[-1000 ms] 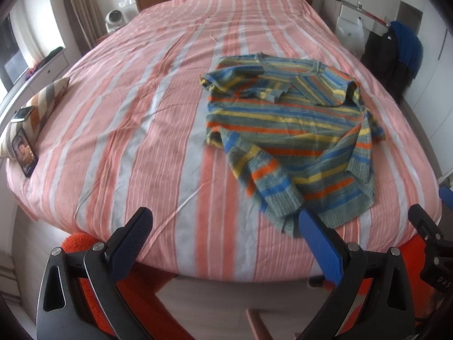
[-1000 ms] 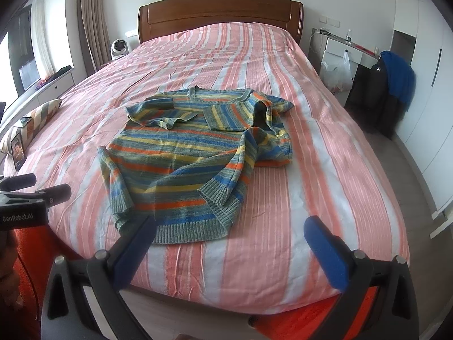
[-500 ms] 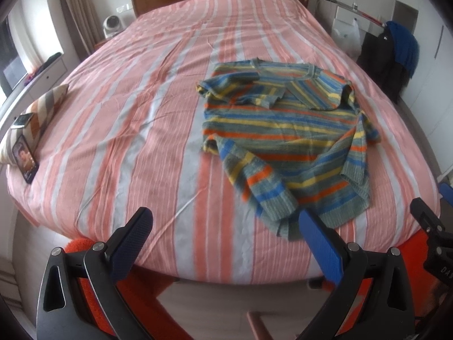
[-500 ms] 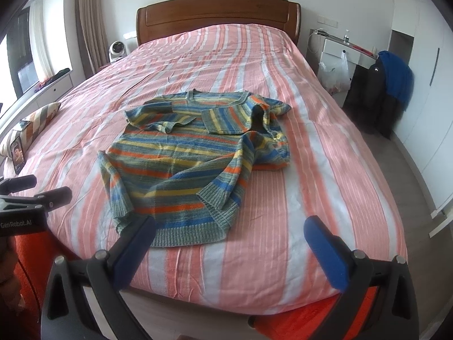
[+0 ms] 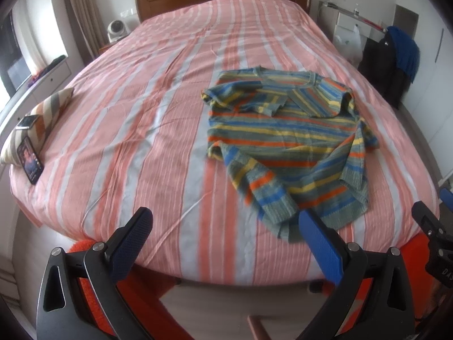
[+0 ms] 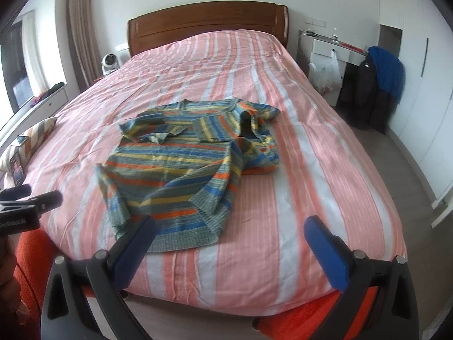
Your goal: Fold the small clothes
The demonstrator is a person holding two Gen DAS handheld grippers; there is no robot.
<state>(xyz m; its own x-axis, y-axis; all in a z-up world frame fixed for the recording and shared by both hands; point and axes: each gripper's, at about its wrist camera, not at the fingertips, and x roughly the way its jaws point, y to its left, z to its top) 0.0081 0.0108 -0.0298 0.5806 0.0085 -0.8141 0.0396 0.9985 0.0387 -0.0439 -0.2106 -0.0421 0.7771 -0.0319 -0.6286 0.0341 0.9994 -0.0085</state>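
Observation:
A small striped knit sweater (image 5: 286,138) in blue, yellow, orange and grey lies rumpled on the pink striped bed (image 5: 141,130), its sleeves folded over its body. It also shows in the right wrist view (image 6: 187,170). My left gripper (image 5: 226,226) is open and empty at the bed's near edge, left of the sweater's hem. My right gripper (image 6: 232,232) is open and empty at the near edge, just in front of the hem. Part of the right gripper shows at the right edge of the left wrist view (image 5: 433,235).
A striped pillow (image 5: 42,116) with a phone (image 5: 29,160) leaning on it lies at the bed's left edge. A wooden headboard (image 6: 206,25) is at the far end. A desk and dark clothes on a chair (image 6: 376,82) stand to the right.
Both grippers have tilted up and drawn slightly nearer the bed's foot; the sweater sits lower in both views. The sweater has not moved on the bed.

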